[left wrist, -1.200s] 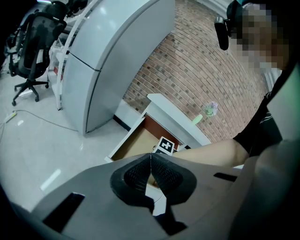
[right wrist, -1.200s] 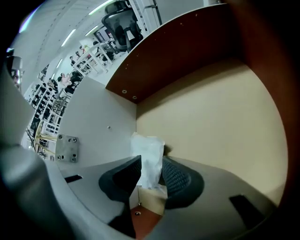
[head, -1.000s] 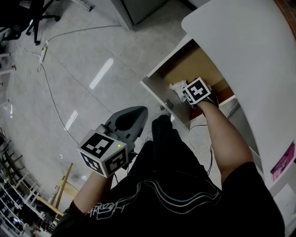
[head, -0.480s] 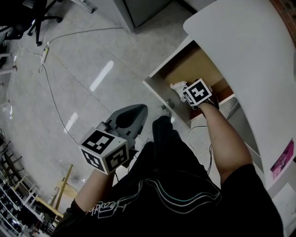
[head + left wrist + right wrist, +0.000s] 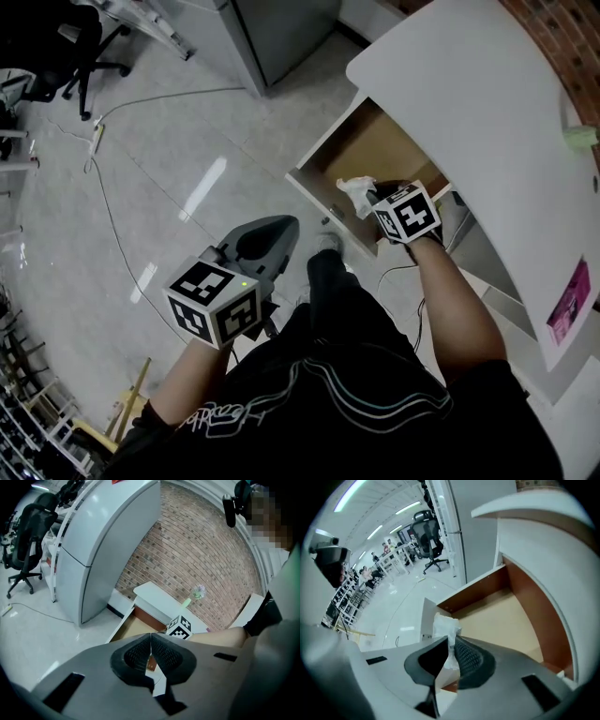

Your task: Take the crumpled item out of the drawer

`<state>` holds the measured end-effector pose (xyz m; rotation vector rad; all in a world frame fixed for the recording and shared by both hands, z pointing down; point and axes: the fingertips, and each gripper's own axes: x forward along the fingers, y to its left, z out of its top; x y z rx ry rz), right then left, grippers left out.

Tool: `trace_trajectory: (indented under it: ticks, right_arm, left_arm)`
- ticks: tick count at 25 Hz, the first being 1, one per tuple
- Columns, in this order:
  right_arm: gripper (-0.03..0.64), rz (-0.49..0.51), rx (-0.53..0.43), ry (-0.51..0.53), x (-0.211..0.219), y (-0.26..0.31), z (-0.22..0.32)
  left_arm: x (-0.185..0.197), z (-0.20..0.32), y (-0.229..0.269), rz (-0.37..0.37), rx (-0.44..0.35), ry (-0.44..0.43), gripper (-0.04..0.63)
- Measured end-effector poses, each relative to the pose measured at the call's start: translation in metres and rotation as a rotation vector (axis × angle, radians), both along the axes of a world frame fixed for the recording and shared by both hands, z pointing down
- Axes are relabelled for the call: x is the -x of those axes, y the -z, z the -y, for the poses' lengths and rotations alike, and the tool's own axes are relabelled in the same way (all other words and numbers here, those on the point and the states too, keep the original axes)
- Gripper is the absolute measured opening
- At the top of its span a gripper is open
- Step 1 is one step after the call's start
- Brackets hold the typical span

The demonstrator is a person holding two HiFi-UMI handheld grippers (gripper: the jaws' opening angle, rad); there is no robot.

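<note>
Pinching crumpled white item (image 5: 444,624), right gripper (image 5: 451,641) jaws just closed on it, left gripper (image 5: 151,635) jaws together

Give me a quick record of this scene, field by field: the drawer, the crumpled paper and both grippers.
Drawer: open
Right gripper: jaws have just been closing, now pinching the crumpled paper
Paper position: held above the drawer's front edge
Left gripper: shut, empty, away from the drawer

The crumpled item (image 5: 444,629) is white, and the drawer (image 5: 508,616) is tan inside.
</note>
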<state>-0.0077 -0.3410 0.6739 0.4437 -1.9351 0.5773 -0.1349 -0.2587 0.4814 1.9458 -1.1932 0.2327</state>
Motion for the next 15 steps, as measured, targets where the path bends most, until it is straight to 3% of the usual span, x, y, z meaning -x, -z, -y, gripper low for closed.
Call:
trace_trajectory:
  ticks: [6, 15]
  right_arm:
    - [0.064, 0.211, -0.052, -0.102, 0.002, 0.101, -0.025]
    - [0.064, 0.422, -0.214, -0.139, -0.018, 0.260, -0.101]
  left_arm:
    - [-0.018, -0.020, 0.047, -0.044, -0.042, -0.056, 0.023]
    - [-0.042, -0.078, 0.141, -0.031, -0.156, -0.130, 0.023]
